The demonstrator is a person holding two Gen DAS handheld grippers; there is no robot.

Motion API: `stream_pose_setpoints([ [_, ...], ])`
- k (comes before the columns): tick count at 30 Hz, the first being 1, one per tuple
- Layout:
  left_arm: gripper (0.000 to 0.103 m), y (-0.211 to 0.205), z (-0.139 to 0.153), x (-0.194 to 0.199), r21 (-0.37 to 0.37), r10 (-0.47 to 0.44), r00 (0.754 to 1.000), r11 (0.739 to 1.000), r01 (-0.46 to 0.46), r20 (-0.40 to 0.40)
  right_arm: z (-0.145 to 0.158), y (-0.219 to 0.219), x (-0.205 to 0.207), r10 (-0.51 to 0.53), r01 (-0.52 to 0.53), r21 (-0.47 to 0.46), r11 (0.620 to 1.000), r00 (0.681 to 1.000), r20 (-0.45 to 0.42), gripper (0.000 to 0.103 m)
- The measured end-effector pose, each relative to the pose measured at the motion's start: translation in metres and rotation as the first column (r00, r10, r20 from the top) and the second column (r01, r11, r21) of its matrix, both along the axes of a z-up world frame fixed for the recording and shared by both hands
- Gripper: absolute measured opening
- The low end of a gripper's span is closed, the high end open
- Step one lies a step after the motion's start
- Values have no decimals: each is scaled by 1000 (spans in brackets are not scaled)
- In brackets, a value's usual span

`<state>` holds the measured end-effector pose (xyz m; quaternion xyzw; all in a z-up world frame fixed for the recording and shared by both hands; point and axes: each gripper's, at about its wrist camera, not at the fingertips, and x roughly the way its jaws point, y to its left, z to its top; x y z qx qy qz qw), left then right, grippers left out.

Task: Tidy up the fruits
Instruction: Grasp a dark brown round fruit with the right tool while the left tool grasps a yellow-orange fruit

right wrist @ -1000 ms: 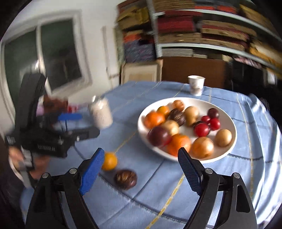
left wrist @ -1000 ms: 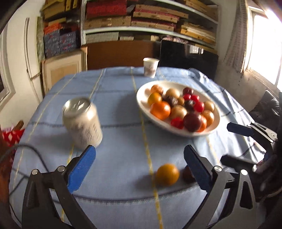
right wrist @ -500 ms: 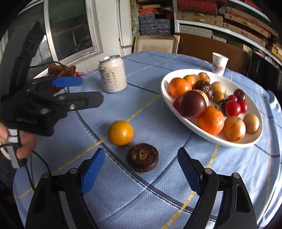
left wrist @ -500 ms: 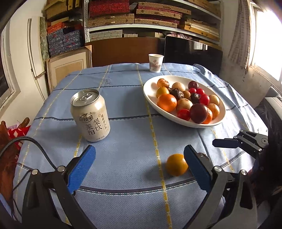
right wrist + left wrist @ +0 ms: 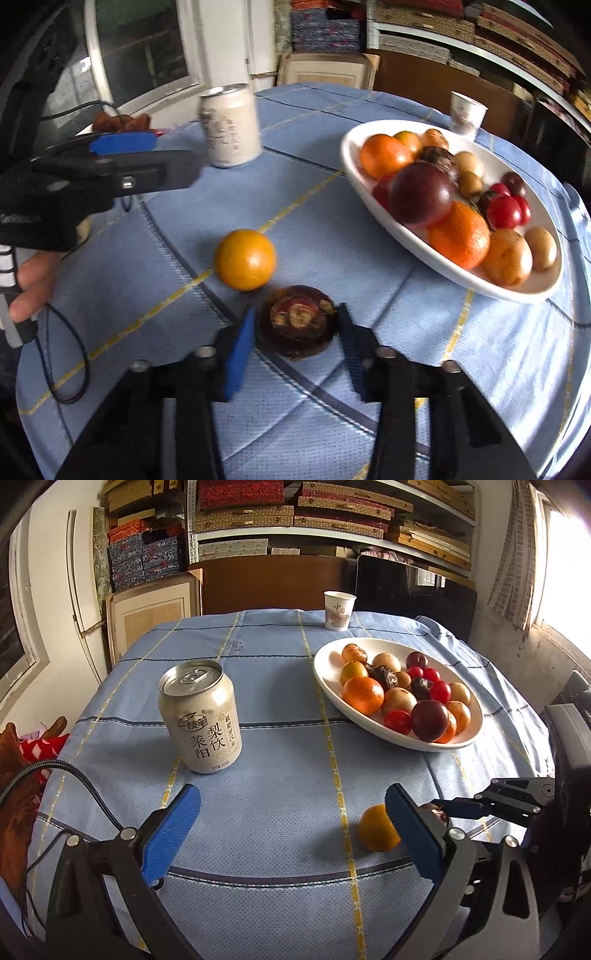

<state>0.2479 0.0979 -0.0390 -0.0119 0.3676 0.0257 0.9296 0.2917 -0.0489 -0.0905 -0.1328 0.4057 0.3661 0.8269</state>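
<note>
A dark brown mangosteen (image 5: 297,325) lies on the blue tablecloth. My right gripper (image 5: 295,332) has its blue pads on both sides of it, closed to its width. A small orange (image 5: 245,264) lies just beyond it; it also shows in the left wrist view (image 5: 376,832), partly behind my right finger. My left gripper (image 5: 291,830) is open and empty above the cloth, left of the orange. A white oval plate (image 5: 325,672) holds several fruits at the right; it also shows in the right wrist view (image 5: 436,254).
A beige drink can (image 5: 201,716) stands left of the middle; it also shows in the right wrist view (image 5: 231,125). A paper cup (image 5: 339,605) stands at the table's far edge. Shelves with boxes fill the back wall. A cable (image 5: 74,786) trails at the left.
My right gripper has moved down to the mangosteen and its jaws have closed from wide open to the fruit's sides. My left gripper has stayed open and drifted slightly left.
</note>
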Motion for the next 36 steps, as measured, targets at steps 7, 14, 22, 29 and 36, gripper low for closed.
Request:
stream_pose_setpoints([
  [7, 98, -12, -6, 1, -44, -97, 995, 994, 96, -18, 29, -56, 13, -170, 167, 165, 972, 985, 2, 42],
  [14, 81, -58, -20, -3, 17, -259, 965, 966, 260, -51, 40, -87, 11, -240, 233, 212, 949, 971, 4, 42],
  [22, 66, -70, -36, 6, 14, -274, 956, 961, 276, -104, 41, -90, 2, -226, 217, 223, 950, 974, 12, 42],
  [29, 51, -63, -43, 15, -20, -253, 958, 967, 252, -135, 41, -87, -3, -211, 202, 220, 954, 977, 17, 42],
  [36, 48, -61, -44, 16, -31, -251, 958, 968, 249, -139, 40, -86, -4, -205, 197, 216, 956, 979, 15, 42],
])
